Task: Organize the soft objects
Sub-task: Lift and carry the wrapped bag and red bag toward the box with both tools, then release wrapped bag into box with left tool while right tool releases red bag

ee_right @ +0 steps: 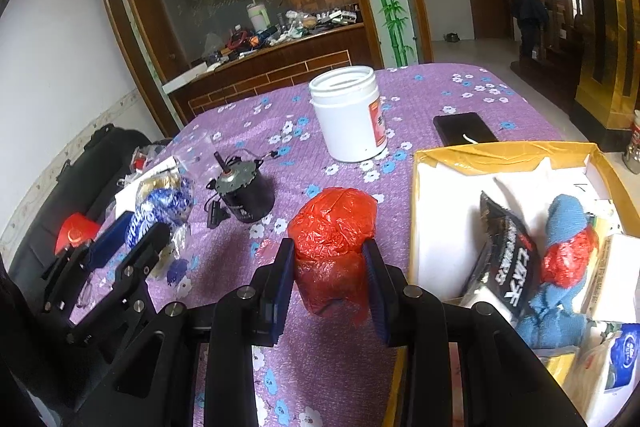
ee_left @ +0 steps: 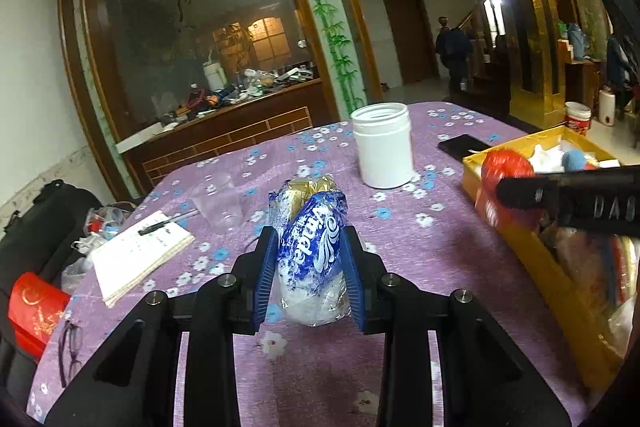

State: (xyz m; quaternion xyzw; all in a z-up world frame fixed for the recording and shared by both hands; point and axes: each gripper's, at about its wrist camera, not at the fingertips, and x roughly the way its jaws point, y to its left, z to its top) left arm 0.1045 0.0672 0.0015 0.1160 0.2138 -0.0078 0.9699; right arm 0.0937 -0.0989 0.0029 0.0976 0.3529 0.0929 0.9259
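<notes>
A blue and white tissue pack [ee_left: 312, 251] with a gold end sits squeezed between the blue pads of my left gripper [ee_left: 312, 247], just above the purple flowered tablecloth [ee_left: 420, 247]. My right gripper [ee_right: 330, 259] is shut on a crumpled red plastic bag [ee_right: 334, 231], held beside the left wall of the yellow cardboard box [ee_right: 504, 153]. In the box lie a blue cloth [ee_right: 560, 223], a smaller red bag [ee_right: 568, 261], a black packet [ee_right: 508, 259] and white tissue packs. The right wrist view also shows the left gripper [ee_right: 136, 231] with its tissue pack [ee_right: 164, 203] at the left.
A white open jar [ee_right: 348, 115] stands mid-table, with a black phone [ee_right: 464, 129] to its right and a small black motor [ee_right: 244, 193] to its left. A notebook with a pen [ee_left: 140, 255], a clear cup [ee_left: 218, 197] and glasses [ee_left: 70, 351] lie left. A person [ee_left: 454, 51] stands far back.
</notes>
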